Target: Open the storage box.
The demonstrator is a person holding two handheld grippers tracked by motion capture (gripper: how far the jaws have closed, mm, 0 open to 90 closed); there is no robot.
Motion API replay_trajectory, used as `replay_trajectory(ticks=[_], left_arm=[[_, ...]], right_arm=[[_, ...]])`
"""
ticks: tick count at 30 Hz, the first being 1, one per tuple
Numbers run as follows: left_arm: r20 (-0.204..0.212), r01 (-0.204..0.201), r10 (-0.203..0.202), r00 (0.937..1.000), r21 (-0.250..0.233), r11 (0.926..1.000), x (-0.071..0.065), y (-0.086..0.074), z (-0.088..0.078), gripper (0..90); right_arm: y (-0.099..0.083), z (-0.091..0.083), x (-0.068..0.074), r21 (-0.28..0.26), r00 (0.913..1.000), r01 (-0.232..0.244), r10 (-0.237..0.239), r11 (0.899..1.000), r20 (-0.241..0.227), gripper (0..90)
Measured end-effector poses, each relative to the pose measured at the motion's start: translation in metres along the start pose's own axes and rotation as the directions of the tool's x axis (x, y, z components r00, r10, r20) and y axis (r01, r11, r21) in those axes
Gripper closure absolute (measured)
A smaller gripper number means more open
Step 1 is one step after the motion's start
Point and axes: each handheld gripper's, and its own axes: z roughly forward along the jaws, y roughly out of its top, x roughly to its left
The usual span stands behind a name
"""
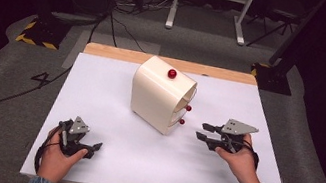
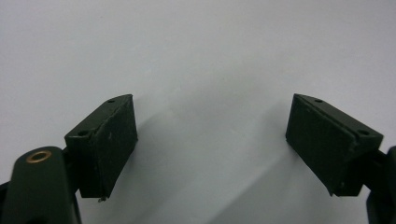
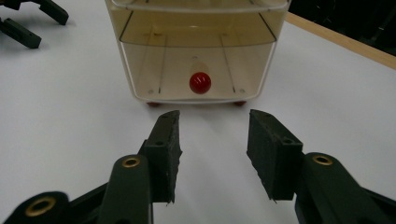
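A cream plastic drawer unit [image 1: 160, 93] stands in the middle of the white table top [image 1: 103, 162], its drawer fronts turned toward the right. Red round knobs show on its top [image 1: 172, 74] and on two drawers [image 1: 188, 108]. In the right gripper view the bottom drawer [image 3: 198, 74] with its red knob [image 3: 200, 82] lies straight ahead of my right gripper [image 3: 212, 135], which is open and a short way off. My right gripper [image 1: 202, 130] points left at the unit. Near the front left edge, my left gripper [image 1: 96, 150] rests open over bare table, also open [image 2: 210, 121] in its own view.
A wooden strip [image 1: 166, 62] edges the table's far side. Beyond it lie grey floor, cables [image 1: 121, 28], a white stand's legs [image 1: 206, 8] and dark equipment bases with yellow-black tape [image 1: 39, 31]. White surface runs on all sides of the drawer unit.
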Motion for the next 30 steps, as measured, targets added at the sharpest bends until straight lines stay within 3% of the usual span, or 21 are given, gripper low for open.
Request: replay_trajectory(ticks=[7, 8, 11, 20, 24, 25, 30], left_arm=[[-0.007, 0.000, 0.000, 1.0000, -0.005, 1.0000, -0.001, 0.000, 0.000, 16.7], [-0.008, -0.001, 0.001, 1.0000, -0.005, 1.0000, -0.001, 0.000, 0.000, 16.7], [-0.008, -0.003, 0.003, 1.0000, -0.002, 1.0000, 0.000, 0.000, 0.000, 16.7], [-0.007, -0.001, 0.001, 1.0000, -0.003, 1.0000, 0.000, 0.000, 0.000, 16.7], [-0.007, -0.002, 0.002, 1.0000, -0.002, 1.0000, 0.000, 0.000, 0.000, 16.6], [-0.008, -0.003, 0.003, 1.0000, -0.003, 1.0000, 0.000, 0.000, 0.000, 16.7], [-0.007, -0.002, 0.002, 1.0000, -0.003, 1.0000, -0.001, 0.000, 0.000, 16.7]], right_arm=[[0.006, 0.015, 0.000, -0.046, 0.9997, -0.007, 0.006, 0.999, -0.023, 56.8], [0.007, 0.020, 0.000, -0.048, 0.9973, -0.047, 0.044, 0.998, -0.059, 61.2], [0.008, 0.029, 0.003, -0.078, 0.9950, -0.055, 0.048, 0.995, -0.088, 60.6], [0.002, 0.058, 0.001, -0.104, 0.9969, -0.061, 0.055, 0.993, -0.056, 67.5], [-0.002, 0.062, -0.002, -0.106, 0.9956, -0.073, 0.066, 0.992, -0.066, 71.6], [-0.006, 0.063, -0.005, -0.116, 0.9930, -0.096, 0.087, 0.989, -0.081, 73.9], [-0.007, 0.063, -0.005, -0.126, 0.9933, -0.092, 0.082, 0.988, -0.082, 74.2]])
